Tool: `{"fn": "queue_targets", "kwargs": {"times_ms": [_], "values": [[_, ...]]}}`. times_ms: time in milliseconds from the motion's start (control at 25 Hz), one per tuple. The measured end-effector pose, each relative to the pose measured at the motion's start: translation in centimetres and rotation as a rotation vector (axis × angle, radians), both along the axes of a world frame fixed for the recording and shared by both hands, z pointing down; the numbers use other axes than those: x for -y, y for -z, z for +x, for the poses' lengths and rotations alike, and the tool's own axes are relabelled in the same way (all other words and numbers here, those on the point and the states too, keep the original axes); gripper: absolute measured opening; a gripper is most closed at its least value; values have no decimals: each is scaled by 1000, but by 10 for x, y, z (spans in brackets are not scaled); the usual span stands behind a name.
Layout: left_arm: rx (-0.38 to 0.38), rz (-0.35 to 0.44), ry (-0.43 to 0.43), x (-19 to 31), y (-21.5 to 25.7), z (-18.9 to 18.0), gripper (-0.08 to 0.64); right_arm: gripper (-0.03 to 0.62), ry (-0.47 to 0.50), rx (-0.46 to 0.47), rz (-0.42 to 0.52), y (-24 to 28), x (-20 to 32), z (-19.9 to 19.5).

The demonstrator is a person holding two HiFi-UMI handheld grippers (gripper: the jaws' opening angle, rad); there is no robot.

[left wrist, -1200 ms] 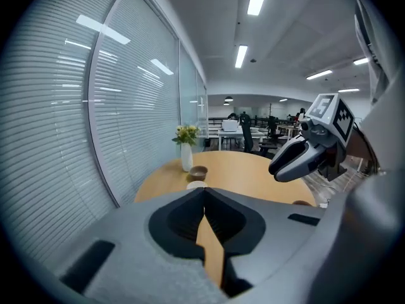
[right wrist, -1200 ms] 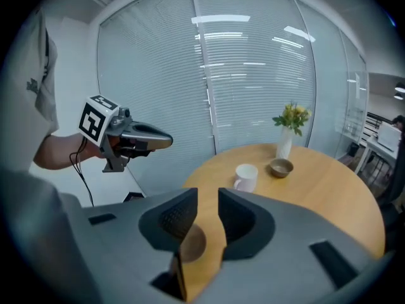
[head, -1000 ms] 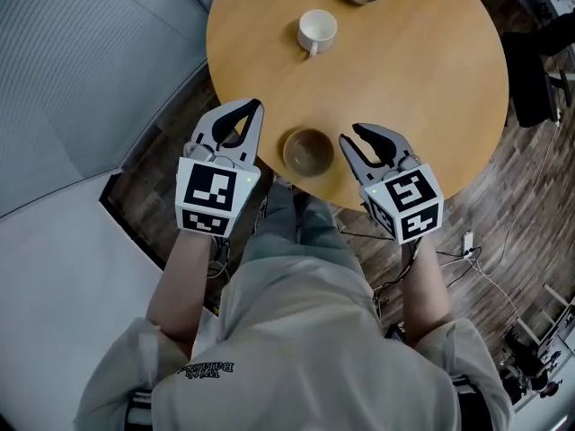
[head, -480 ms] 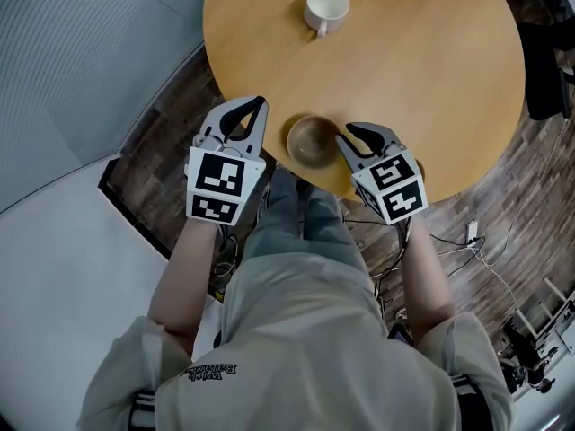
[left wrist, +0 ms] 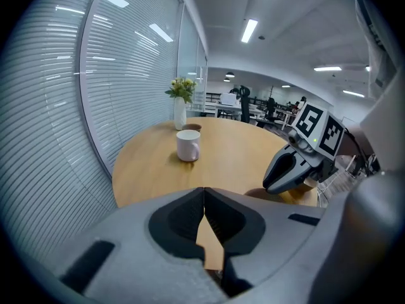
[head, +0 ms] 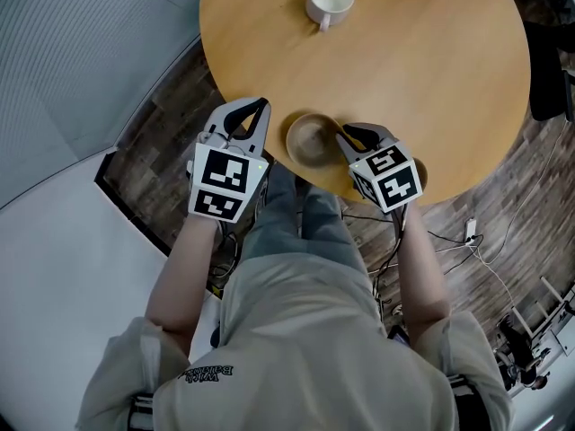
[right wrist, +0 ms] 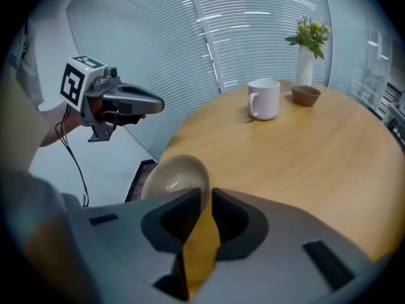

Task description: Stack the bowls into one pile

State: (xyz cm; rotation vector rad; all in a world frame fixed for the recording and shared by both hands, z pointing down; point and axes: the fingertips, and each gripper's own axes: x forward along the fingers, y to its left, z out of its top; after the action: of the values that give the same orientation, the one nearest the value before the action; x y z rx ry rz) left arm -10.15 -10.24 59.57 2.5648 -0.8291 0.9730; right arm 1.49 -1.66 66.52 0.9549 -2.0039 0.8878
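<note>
At the near edge of the round, smooth wooden table [head: 431, 79], the left gripper [head: 252, 110] hovers off the rim, jaws pressed together on nothing. The right gripper [head: 346, 137] pinches the thin rim of a glossy tan bowl [head: 310, 140]. Farther off stand a white mug [head: 330, 0] and a small brown bowl [right wrist: 305, 94].
</note>
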Motion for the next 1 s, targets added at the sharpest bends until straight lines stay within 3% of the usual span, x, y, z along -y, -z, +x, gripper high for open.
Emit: {"fn": "queue_targets", "kwargs": {"times_ms": [600,1000], "values": [[28,30,-46,2,8,3,21,32,-29,17,-21,1,-3,-2],[2,87,-33,16,43,9,21,29,-24,-42,76,45,16,20]]}}
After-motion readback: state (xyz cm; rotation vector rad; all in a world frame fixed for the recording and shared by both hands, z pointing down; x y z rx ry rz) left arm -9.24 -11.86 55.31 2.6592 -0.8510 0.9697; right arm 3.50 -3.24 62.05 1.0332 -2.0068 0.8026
